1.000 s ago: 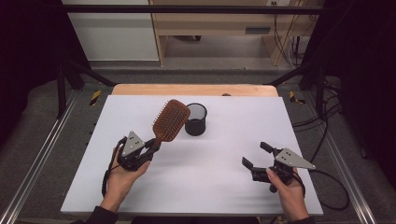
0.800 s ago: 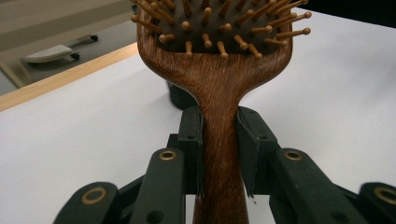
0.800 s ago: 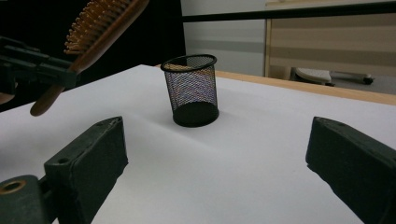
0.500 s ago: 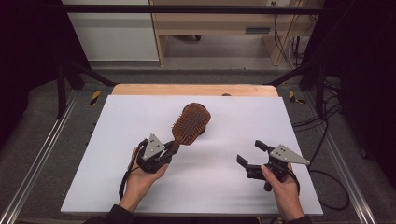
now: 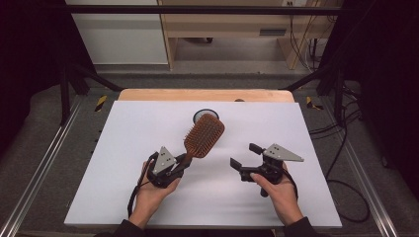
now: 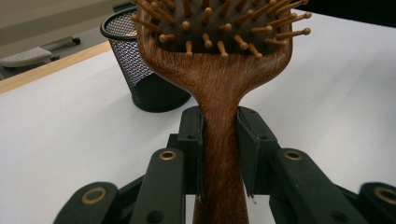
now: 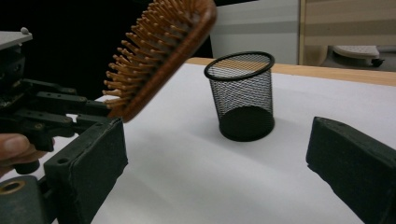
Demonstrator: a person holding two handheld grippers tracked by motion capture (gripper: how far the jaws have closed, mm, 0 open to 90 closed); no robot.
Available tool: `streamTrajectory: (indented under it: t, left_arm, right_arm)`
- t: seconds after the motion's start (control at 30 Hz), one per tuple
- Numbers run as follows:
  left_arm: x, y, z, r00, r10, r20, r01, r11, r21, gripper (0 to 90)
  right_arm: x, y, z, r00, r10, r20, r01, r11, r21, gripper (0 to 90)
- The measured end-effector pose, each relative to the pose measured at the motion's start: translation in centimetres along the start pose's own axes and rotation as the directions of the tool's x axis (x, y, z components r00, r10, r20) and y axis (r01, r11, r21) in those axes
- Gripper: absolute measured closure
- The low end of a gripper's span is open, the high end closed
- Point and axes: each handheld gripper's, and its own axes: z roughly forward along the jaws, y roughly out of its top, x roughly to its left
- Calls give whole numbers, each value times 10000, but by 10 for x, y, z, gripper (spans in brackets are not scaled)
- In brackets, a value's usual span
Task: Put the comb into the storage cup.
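Note:
A brown wooden paddle hairbrush (image 5: 204, 134) with peg bristles is held by its handle in my left gripper (image 5: 184, 162), which is shut on it. The brush head tilts up and away, over the middle of the white table (image 5: 118, 148). In the left gripper view the two pads clamp the brush handle (image 6: 219, 140) from both sides. A black mesh cup (image 5: 202, 115) stands just behind the brush head, partly hidden by it. My right gripper (image 5: 243, 155) hovers to the right of the brush, open, nothing between its jaws. Its own view shows the brush (image 7: 159, 56) at upper left and the cup (image 7: 243, 93) ahead.
A wooden strip (image 5: 197, 95) runs along the table's far edge. Metal frame rails (image 5: 44, 163) flank the table on both sides. Cables (image 5: 341, 148) trail off the right side. White tabletop lies bare to the far left and far right.
My left gripper has carried the hairbrush rightward toward the table's middle, so the brush head now covers part of the cup. The right gripper has shifted left and slightly up.

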Motion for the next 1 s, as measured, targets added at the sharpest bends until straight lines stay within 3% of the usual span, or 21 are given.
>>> streamTrajectory:
  t: [0.17, 0.6, 1.0]
  left_arm:
    - [0, -2, 1, 10000, -44, 61, 44, 9999, -114, 724]
    - [-2, -2, -3, 9997, -223, 80, 225, 9992, -331, 724]
    - [-8, 2, -7, 9997, -118, 196, 128, 9984, -546, 724]
  right_arm:
    - [8, 4, 11, 10000, 60, 70, -60, 9999, 122, 56]
    - [22, 14, 29, 9951, 776, -605, -757, 9966, 325, 60]
    - [34, 26, 47, 9825, 1414, -1212, -1377, 9897, 384, 74]
